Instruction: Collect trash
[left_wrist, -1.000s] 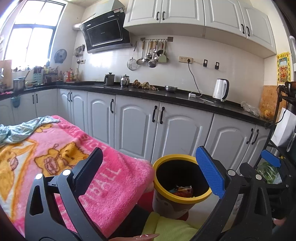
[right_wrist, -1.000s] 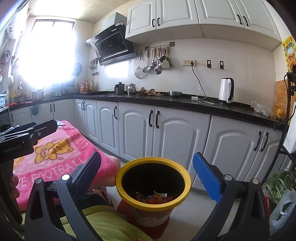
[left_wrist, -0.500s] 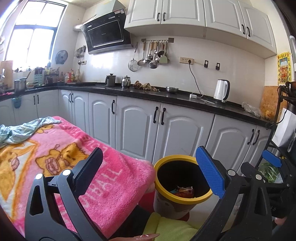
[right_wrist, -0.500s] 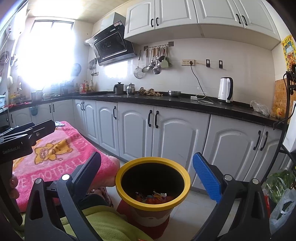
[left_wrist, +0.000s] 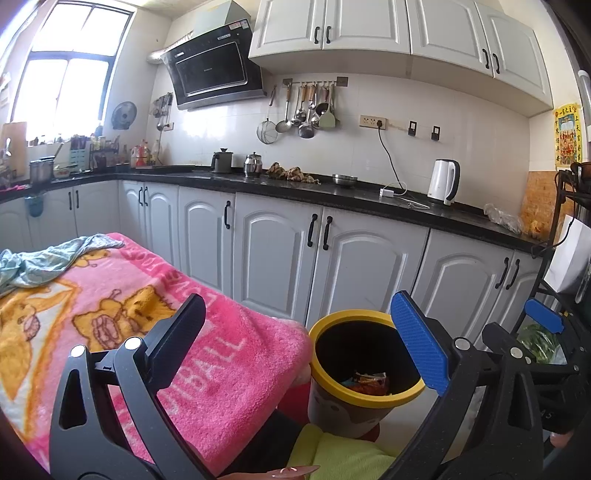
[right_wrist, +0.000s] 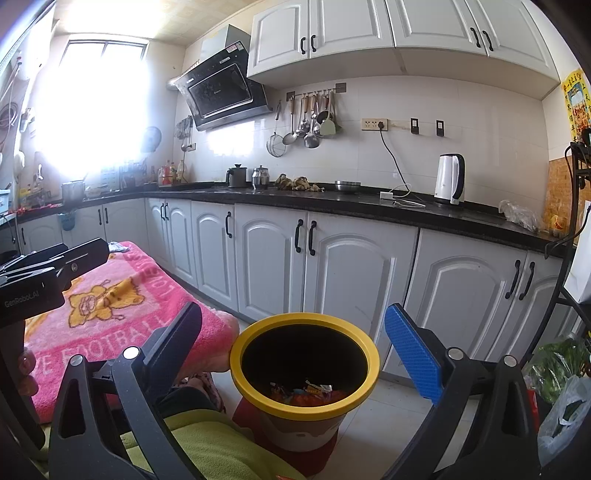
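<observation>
A yellow-rimmed trash bin (left_wrist: 334, 318) stands on the floor beside the table; it also shows in the right wrist view (right_wrist: 258, 328). Colourful wrappers (left_wrist: 369, 382) lie at its bottom, also seen in the right wrist view (right_wrist: 310, 391). My left gripper (left_wrist: 299, 341) is open and empty, above the pink blanket's corner and the bin. My right gripper (right_wrist: 293, 343) is open and empty, held above and in front of the bin. The left gripper's body (right_wrist: 44, 284) shows at the left in the right wrist view. The right gripper's blue pad (left_wrist: 543, 320) shows at the right in the left wrist view.
A pink cartoon blanket (left_wrist: 110, 314) covers the table, with a pale blue cloth (left_wrist: 40, 258) at its far left. White cabinets (left_wrist: 362, 273) under a black counter run behind the bin. A white kettle (left_wrist: 443, 181) stands on the counter. A bag of greens (right_wrist: 557, 369) sits at right.
Both views shifted slightly; the bin sits a little lower and nearer in frame. Both grippers stay open and empty.
</observation>
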